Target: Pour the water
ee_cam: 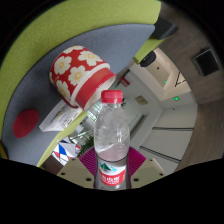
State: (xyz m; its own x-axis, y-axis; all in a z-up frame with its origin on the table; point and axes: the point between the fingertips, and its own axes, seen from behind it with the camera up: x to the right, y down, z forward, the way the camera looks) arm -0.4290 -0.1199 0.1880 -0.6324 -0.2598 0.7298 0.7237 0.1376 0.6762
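A clear plastic water bottle [110, 135] with a red cap and a red and green label stands between my fingers. My gripper [111, 160] is shut on the bottle, with both magenta pads [88, 161] pressed against its sides. The view is tilted, and the bottle looks lifted off the table. Beyond the bottle's cap, a red cup with white flowers [78, 72] stands on the grey table [125, 45]. The cup's white opening faces away and its inside is hidden.
A yellow-green rim [30, 40] runs round the grey table. A dark red disc [26, 124] lies on the table near the cup. A crinkled clear wrapper [62, 120] and a blue and white packet [66, 150] lie beside the bottle. Floor and furniture show beyond the table edge.
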